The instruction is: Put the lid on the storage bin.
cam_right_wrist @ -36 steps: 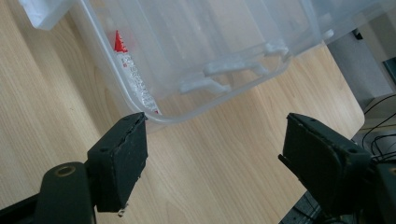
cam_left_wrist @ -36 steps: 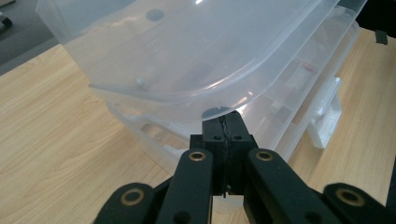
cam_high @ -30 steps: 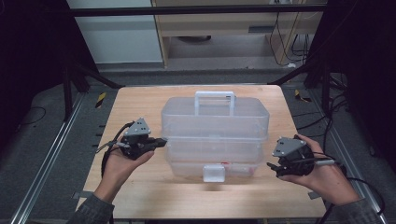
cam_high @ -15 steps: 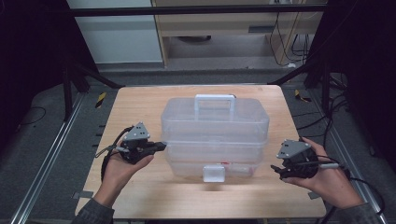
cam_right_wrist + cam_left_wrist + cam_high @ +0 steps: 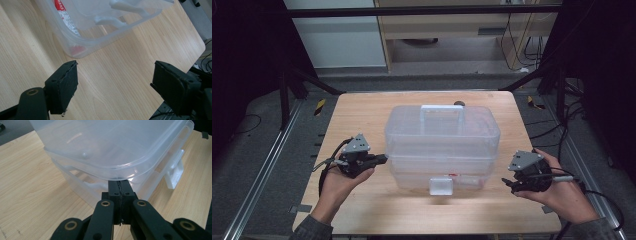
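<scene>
clear box (image 5: 442, 145) on worktop (image 5: 362, 112). left gripper (image 5: 383, 159): jaws pressed together, tips under box lid rim. right gripper (image 5: 113, 87): jaws spread wide, empty, box just ahead.

We see a clear, glossy plastic box (image 5: 442, 145) on a pale, matt wooden tabletop (image 5: 362, 115); the tongs (image 5: 113, 87) look matt black plastic with ridged pads.

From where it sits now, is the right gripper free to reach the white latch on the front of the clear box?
Probably yes. The right gripper is open and off the box; bare table lies between it and the latch, with nothing in the way.
</scene>
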The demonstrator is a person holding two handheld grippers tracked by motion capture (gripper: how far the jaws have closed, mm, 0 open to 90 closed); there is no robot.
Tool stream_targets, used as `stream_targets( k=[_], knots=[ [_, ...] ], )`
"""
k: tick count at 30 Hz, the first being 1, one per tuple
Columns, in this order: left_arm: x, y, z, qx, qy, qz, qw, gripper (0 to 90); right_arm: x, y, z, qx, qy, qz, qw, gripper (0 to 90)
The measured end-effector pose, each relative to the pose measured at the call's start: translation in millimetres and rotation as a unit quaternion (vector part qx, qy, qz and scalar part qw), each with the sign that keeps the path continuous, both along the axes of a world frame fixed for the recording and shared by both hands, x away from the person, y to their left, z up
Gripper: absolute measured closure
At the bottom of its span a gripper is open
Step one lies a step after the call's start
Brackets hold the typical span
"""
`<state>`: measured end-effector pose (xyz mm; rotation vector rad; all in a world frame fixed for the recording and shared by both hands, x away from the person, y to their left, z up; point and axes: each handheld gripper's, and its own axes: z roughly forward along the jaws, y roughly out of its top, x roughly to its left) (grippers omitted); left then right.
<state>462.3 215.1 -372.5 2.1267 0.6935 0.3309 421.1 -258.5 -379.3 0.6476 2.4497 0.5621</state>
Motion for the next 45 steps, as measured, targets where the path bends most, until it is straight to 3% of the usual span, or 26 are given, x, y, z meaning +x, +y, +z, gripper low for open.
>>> stream_targets(
  k=[12, 15, 21, 25, 34, 40, 42, 45],
  knots=[
    [0.2, 1.1, -0.6, 0.007, 0.001, -0.003, 1.0000, 89.8, 0.7, -3.0, -3.0, 0.003, 0.003, -0.003, 1.0000, 20.1],
    [1.9, 10.2, -4.1, 0.031, -0.005, 0.009, 0.9995, 89.6, 0.9, -3.8, -2.9, 0.004, 0.002, -0.007, 1.0000, 20.0],
    [6.7, 26.2, -6.1, 0.032, -0.001, 0.030, 0.9990, 89.6, 3.1, -6.2, -6.8, 0.005, 0.000, -0.013, 0.9999, 19.9],
    [16.7, 34.5, -11.7, 0.049, 0.006, 0.043, 0.9978, 89.6, 9.4, -8.5, -15.3, 0.006, 0.002, -0.026, 0.9996, 19.7],
    [53.8, 53.6, -37.1, 0.094, 0.047, 0.082, 0.9911, 89.6, 52.8, -21.7, -41.0, 0.023, 0.021, -0.066, 0.9973, 20.4],
    [75.6, 62.8, -54.7, 0.103, 0.073, 0.104, 0.9866, 89.7, 90.2, -33.9, -57.4, 0.050, 0.040, -0.107, 0.9922, 21.2],
    [83.8, 65.4, -61.6, 0.103, 0.080, 0.115, 0.9849, 89.7, 107.3, -37.7, -63.7, 0.065, 0.044, -0.129, 0.9885, 21.4],
    [89.3, 66.6, -65.5, 0.103, 0.081, 0.124, 0.9836, 89.7, 115.2, -38.6, -67.1, 0.078, 0.046, -0.140, 0.9859, 22.0]
  ],
)
